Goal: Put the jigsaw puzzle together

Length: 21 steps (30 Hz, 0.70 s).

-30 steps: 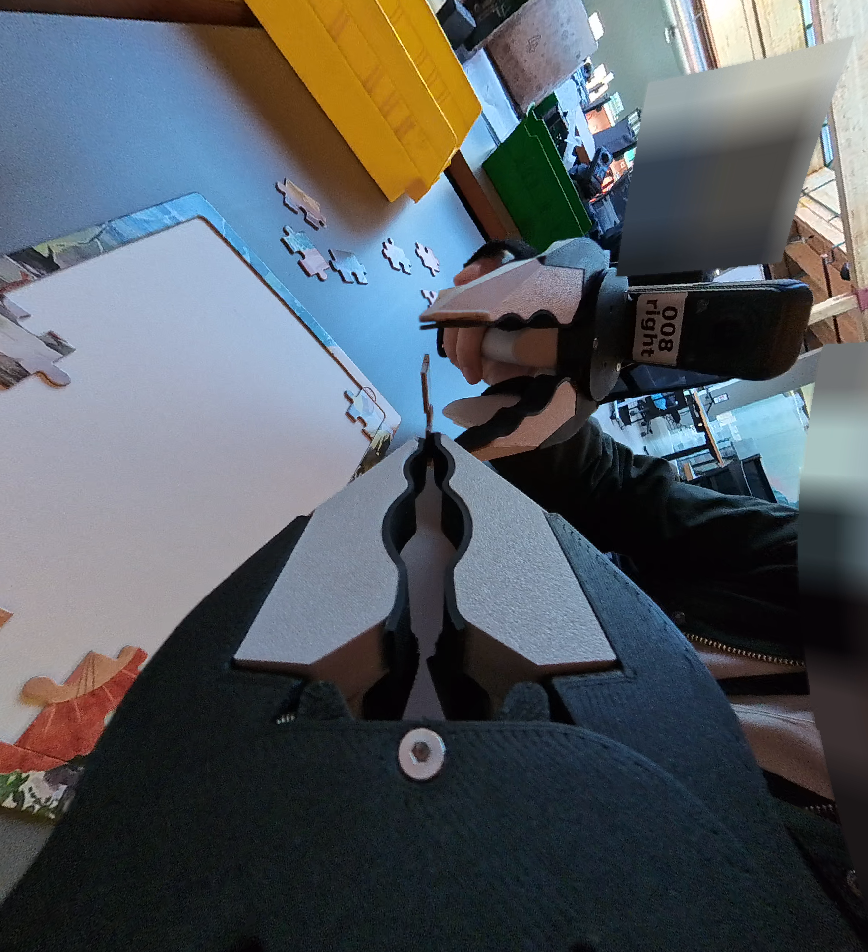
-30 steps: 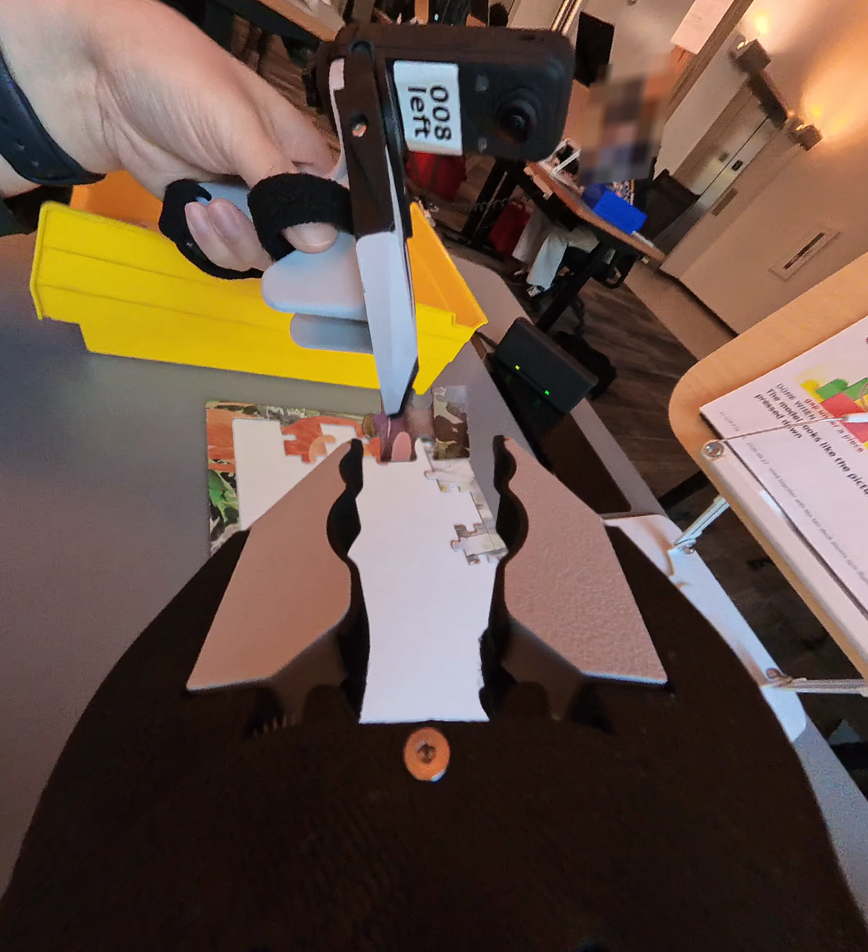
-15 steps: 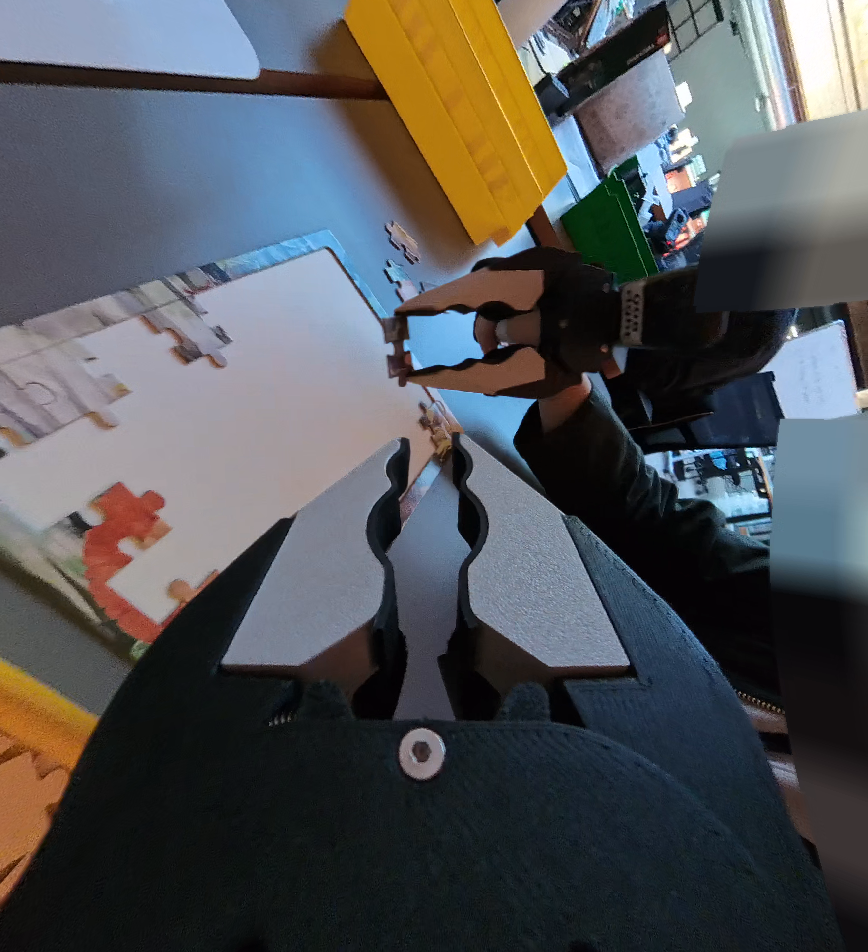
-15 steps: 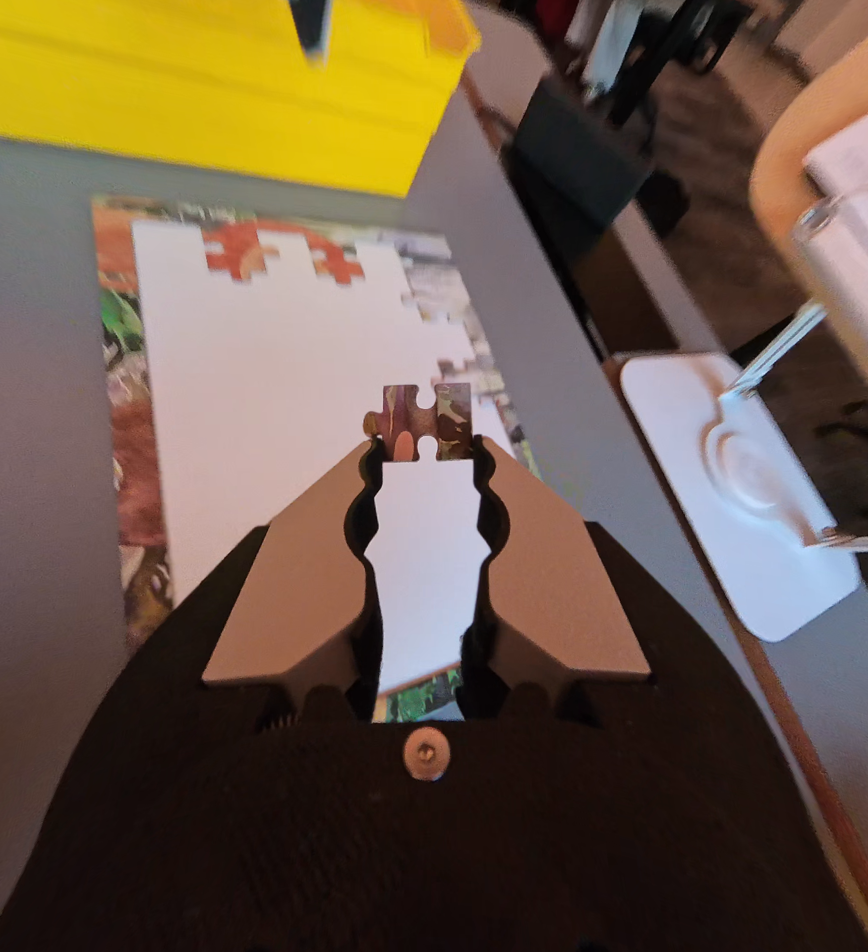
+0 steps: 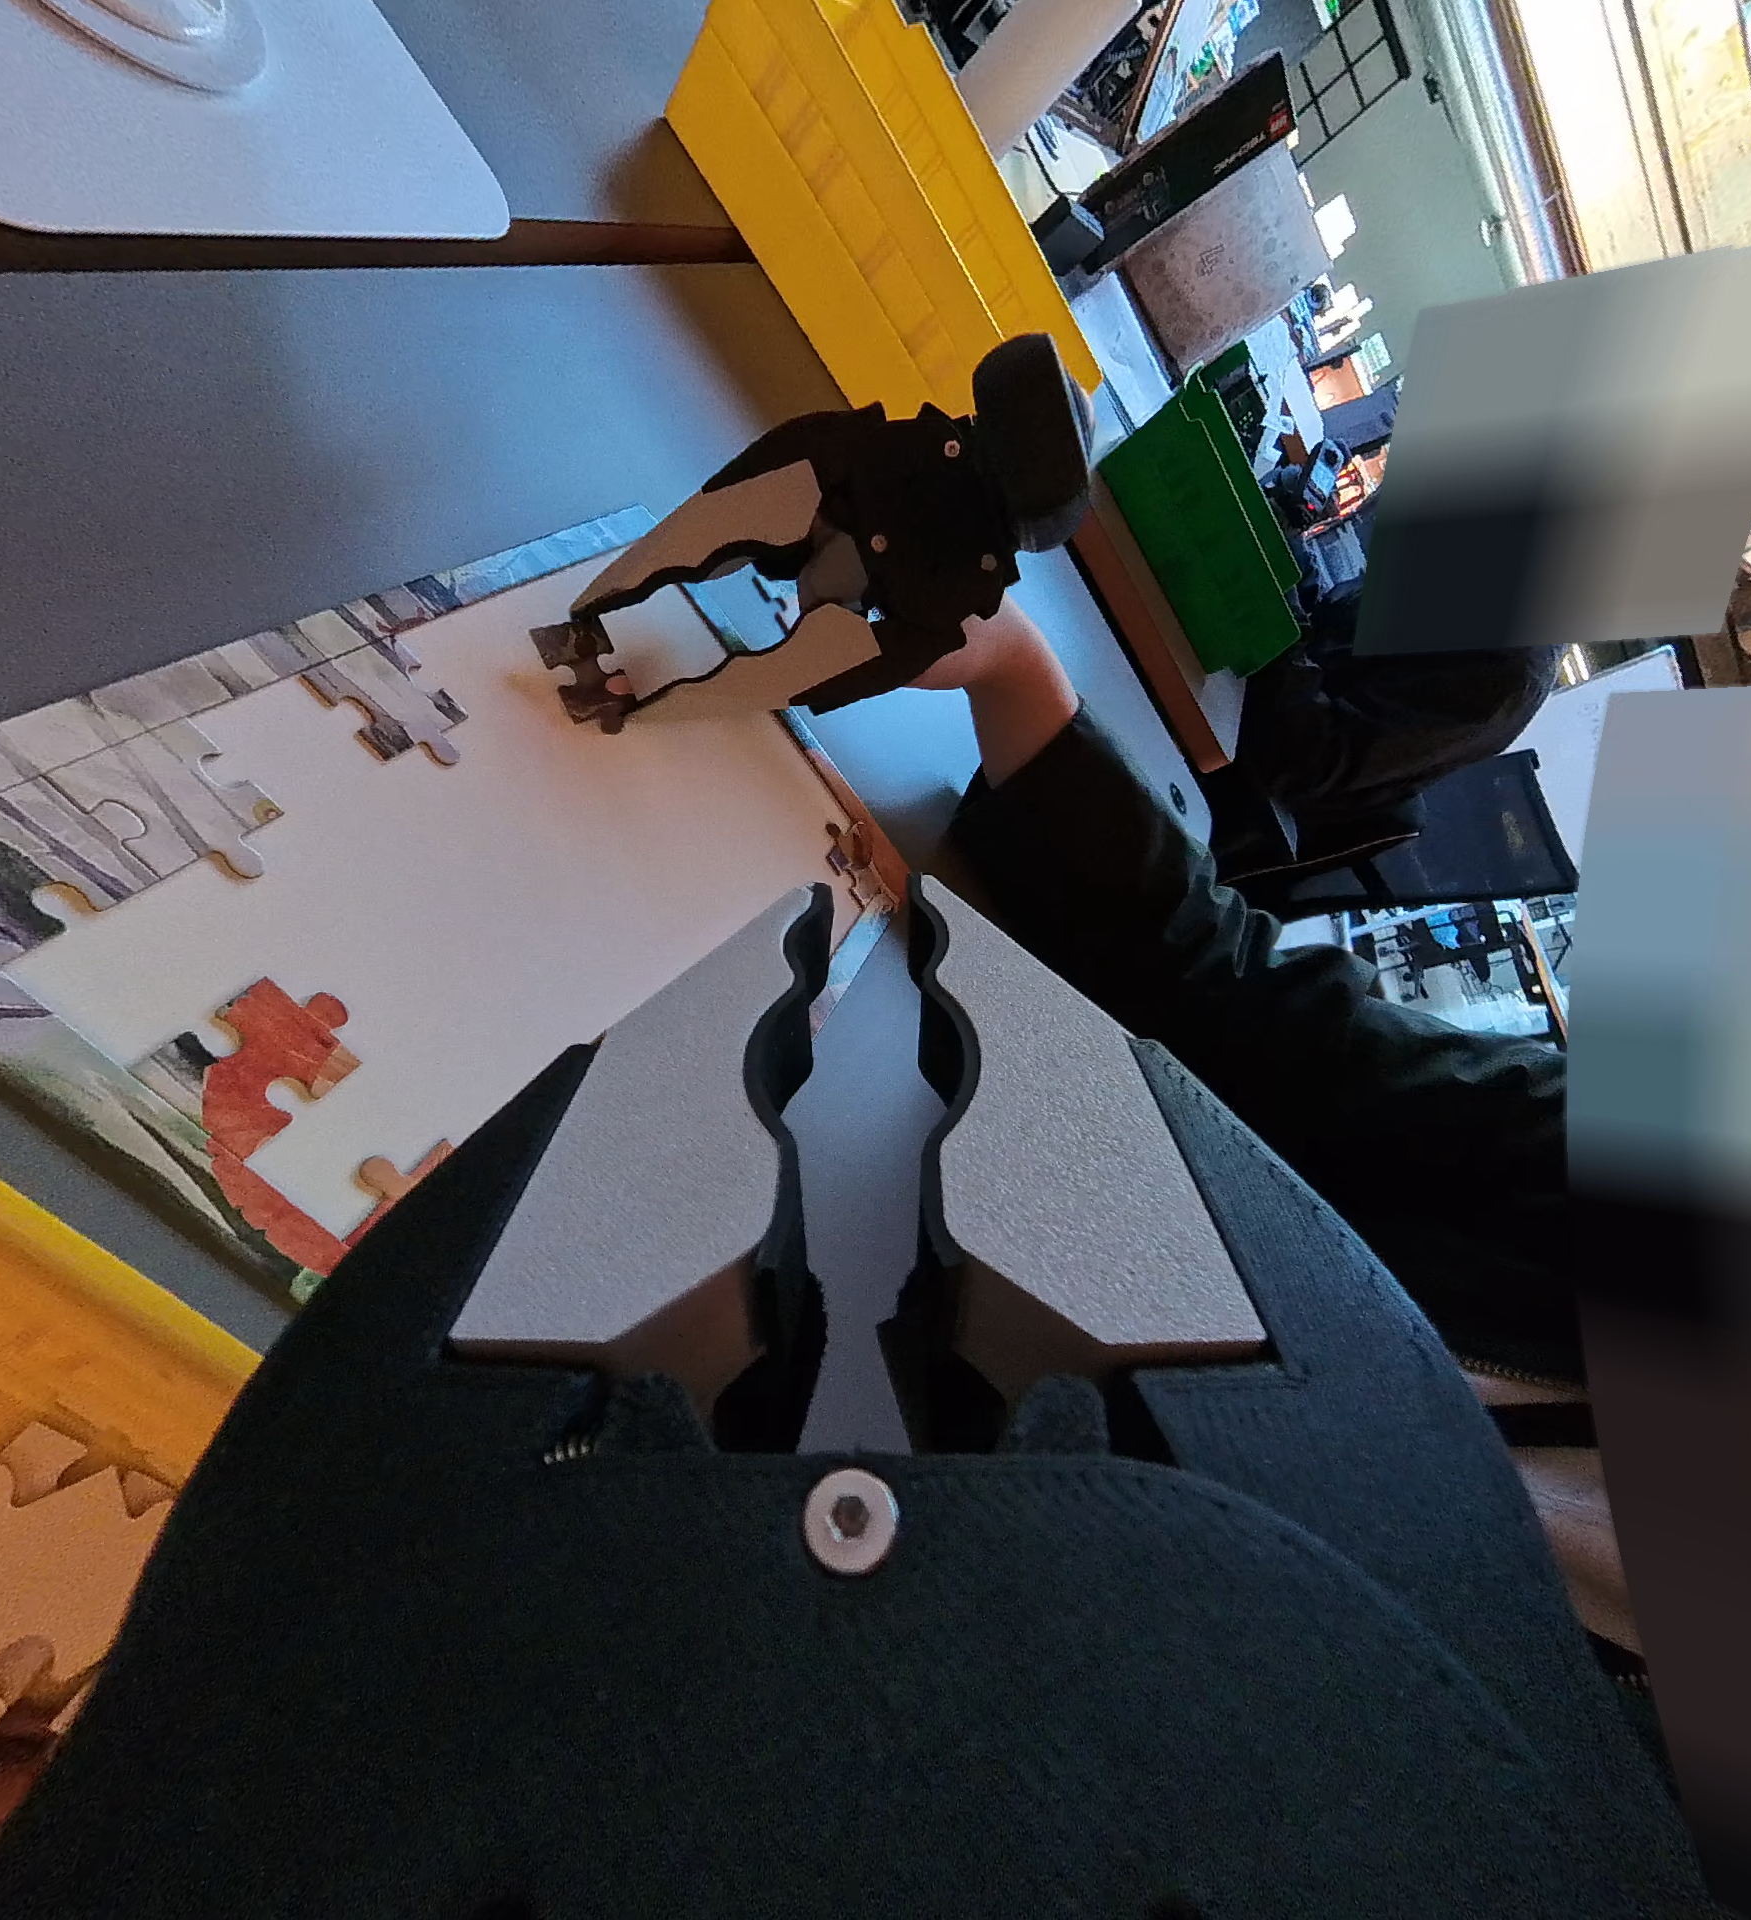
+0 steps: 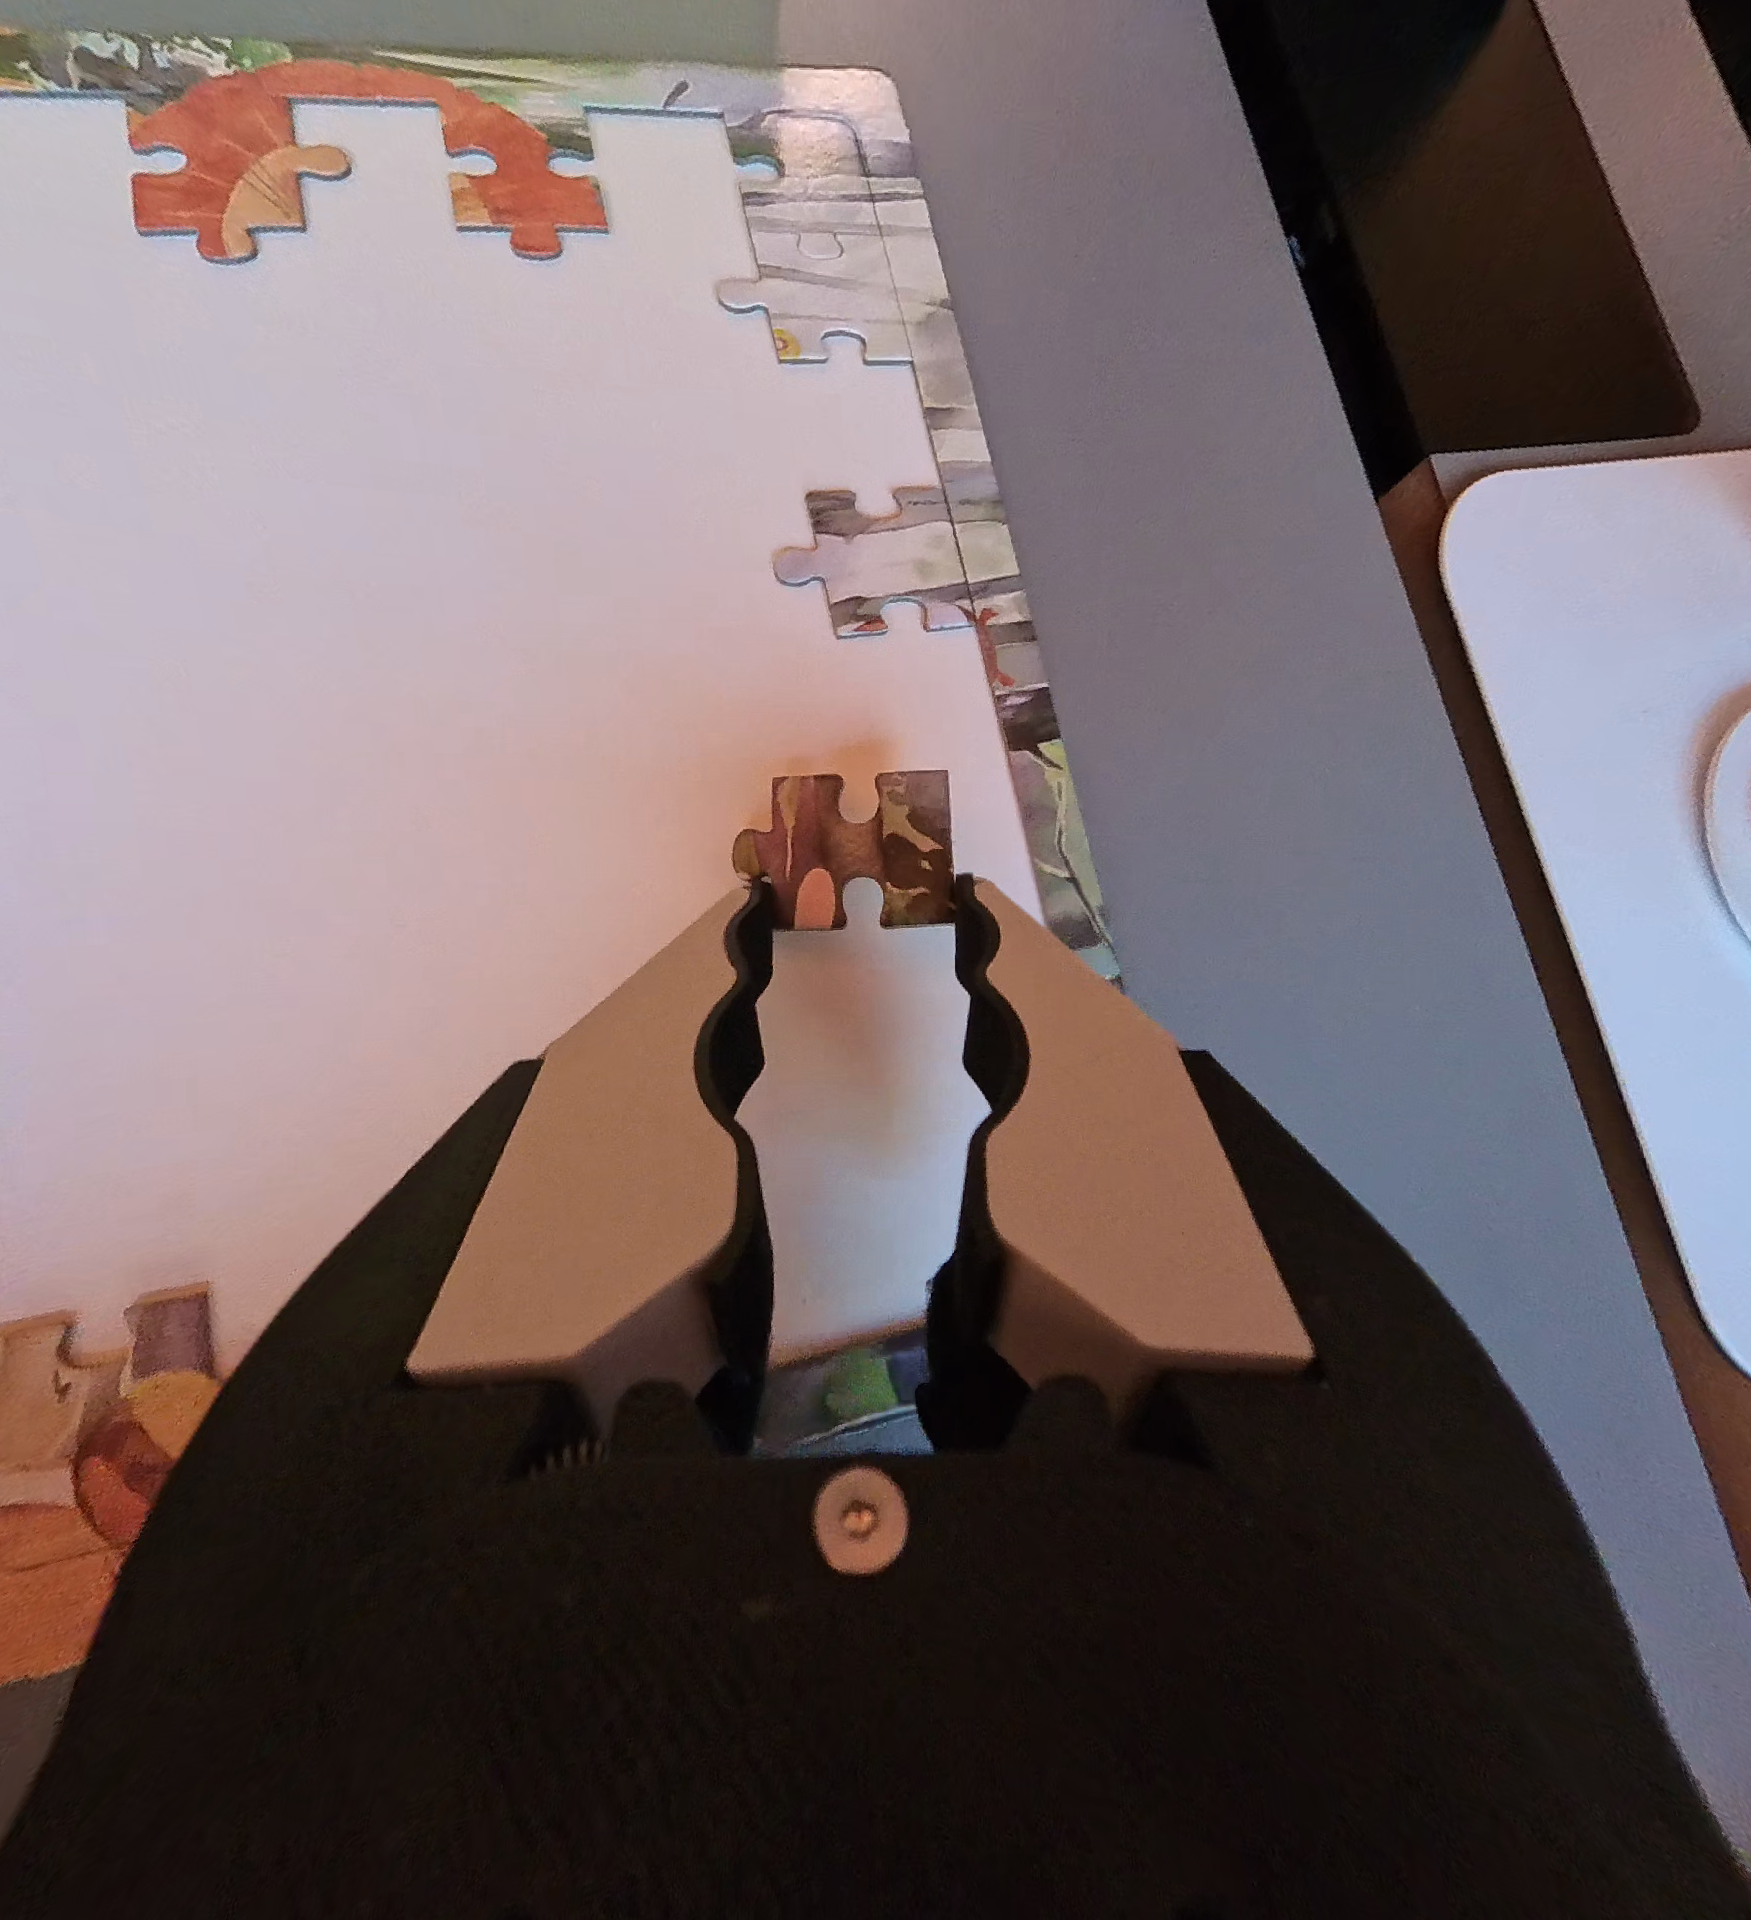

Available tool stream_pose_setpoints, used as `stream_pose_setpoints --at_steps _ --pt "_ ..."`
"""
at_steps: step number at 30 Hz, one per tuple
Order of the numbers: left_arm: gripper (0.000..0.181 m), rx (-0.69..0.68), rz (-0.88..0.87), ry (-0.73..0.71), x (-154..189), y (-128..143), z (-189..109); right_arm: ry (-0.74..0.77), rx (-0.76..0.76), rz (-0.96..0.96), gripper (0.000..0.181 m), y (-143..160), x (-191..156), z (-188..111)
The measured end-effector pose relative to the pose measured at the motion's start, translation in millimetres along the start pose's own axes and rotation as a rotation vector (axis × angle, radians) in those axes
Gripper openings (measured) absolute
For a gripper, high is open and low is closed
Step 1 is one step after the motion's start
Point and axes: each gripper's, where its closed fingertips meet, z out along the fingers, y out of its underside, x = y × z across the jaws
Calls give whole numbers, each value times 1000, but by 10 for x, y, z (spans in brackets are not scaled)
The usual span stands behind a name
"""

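Note:
The puzzle board [image 6: 383,623] lies flat, white inside a printed frame. Orange pieces [image 6: 227,177] sit along its far edge and grey pieces [image 6: 881,561] along its right edge. My right gripper [image 6: 858,891] is shut on a brown and green puzzle piece [image 6: 829,831], held flat just over the board near the right edge. In the left wrist view the right gripper [image 5: 613,665] tilts down with the piece [image 5: 580,681] at the board [image 5: 486,883]. My left gripper [image 5: 868,891] is open and empty, back off the board's near edge.
A yellow bin [image 5: 871,208] stands beyond the board, and another yellow bin [image 5: 19,1455] holds loose pieces at lower left. A green box [image 5: 1203,520] is behind the right gripper. A white pad [image 6: 1629,831] lies right of the table's edge. A person's dark sleeve [image 5: 1214,987] reaches in. The tips of one gripper are about 20 cm away from the tips of the other.
The left gripper let go of the piece and opened. The right gripper closed on it and carried it down onto the board near the right edge. The left gripper drew back.

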Motion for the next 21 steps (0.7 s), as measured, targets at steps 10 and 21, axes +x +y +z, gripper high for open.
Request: stream_pose_setpoints --at_steps 10,21 --pt "10 39 9 -34 -38 -79 -53 -31 43 -25 35 19 -44 -11" --pt "35 -19 76 -3 52 3 373 -122 288 -370 35 -997 -711 -706"
